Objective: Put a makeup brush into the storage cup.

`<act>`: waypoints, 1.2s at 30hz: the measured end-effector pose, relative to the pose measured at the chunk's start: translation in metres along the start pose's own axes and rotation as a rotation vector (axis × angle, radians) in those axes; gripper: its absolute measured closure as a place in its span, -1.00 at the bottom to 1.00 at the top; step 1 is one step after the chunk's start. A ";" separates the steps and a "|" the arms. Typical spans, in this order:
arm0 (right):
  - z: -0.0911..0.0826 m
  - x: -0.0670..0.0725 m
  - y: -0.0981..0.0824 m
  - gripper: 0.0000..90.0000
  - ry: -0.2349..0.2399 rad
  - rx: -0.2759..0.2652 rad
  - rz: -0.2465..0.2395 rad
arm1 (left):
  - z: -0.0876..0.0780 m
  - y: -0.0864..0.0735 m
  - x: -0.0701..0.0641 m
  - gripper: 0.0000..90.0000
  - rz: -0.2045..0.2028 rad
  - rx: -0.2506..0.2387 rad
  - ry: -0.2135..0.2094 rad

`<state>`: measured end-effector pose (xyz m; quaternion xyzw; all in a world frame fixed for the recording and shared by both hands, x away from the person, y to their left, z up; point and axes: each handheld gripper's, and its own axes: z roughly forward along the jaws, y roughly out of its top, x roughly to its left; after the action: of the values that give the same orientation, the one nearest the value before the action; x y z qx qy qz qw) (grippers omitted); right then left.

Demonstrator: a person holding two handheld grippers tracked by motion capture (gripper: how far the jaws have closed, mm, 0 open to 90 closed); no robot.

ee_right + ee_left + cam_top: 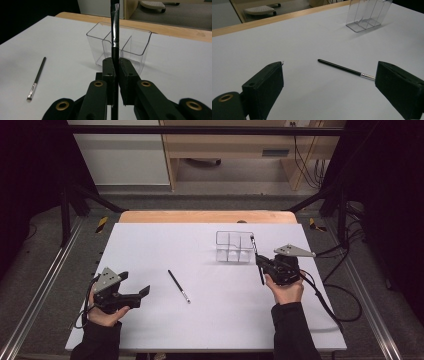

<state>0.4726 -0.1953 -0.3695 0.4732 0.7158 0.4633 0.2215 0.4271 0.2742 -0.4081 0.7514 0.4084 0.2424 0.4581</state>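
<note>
Right gripper view: right tongs (115, 72) clamp a brush (115, 30) upright, just short of the clear organizer (140, 50). Keep it vertical, lower into a compartment. Left tongs (329, 87) gape empty before another brush (342, 68).

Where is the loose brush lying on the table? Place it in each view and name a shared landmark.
High view: the loose brush lies left of centre on the white table, between the two hands.
Left gripper view: it lies across the middle, its metal end toward the fingers at the right.
Right gripper view: at far left, bristles nearest.
Shared landmark: the clear organizer.
</note>
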 end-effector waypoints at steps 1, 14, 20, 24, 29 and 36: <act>0.000 0.000 0.001 0.87 -0.001 -0.008 0.005 | 0.000 0.000 0.000 -0.83 0.002 0.000 0.000; -0.001 0.002 0.017 0.87 -0.018 -0.111 0.044 | 0.000 0.000 0.000 -0.83 0.001 -0.001 -0.002; 0.003 0.004 0.025 0.87 -0.013 -0.131 0.044 | 0.000 0.000 0.000 -0.83 0.001 0.001 -0.002; 0.005 0.007 0.031 0.87 -0.012 -0.155 0.042 | 0.000 0.000 0.000 -0.83 -0.002 -0.001 -0.002; 0.009 0.009 0.036 0.87 -0.019 -0.184 0.048 | 0.000 0.000 0.000 -0.83 -0.001 -0.001 -0.001; 0.016 0.007 0.043 0.87 -0.035 -0.203 0.056 | 0.000 -0.001 0.001 -0.83 -0.002 0.000 -0.001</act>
<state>0.5013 -0.1765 -0.3390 0.4760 0.6478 0.5311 0.2677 0.4274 0.2747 -0.4087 0.7512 0.4087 0.2415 0.4586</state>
